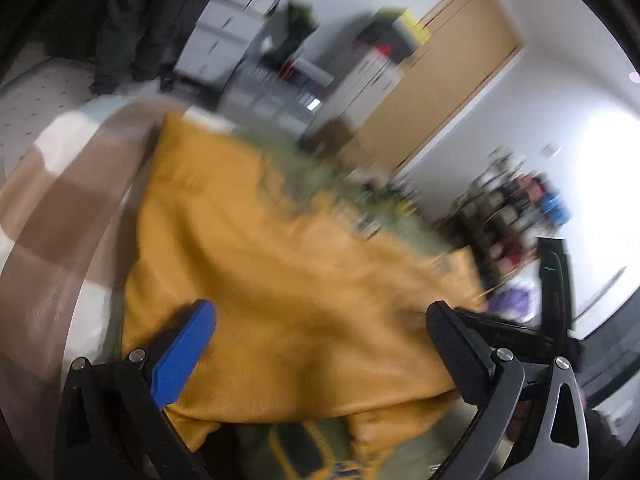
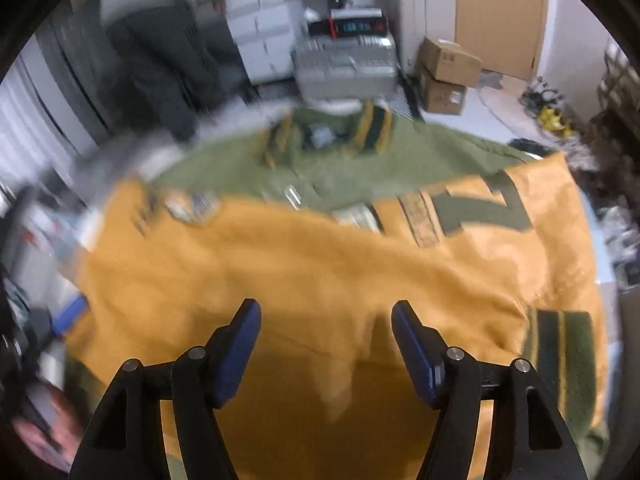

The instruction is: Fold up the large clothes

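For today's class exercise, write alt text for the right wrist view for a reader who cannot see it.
An open right hand-held gripper hovers over a mustard-yellow and green jacket spread flat, its striped collar at the far end. Cardboard boxes and white drawers stand blurred behind.

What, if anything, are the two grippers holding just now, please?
Nothing: the left gripper and right gripper are both open above the jacket, their fingers apart.
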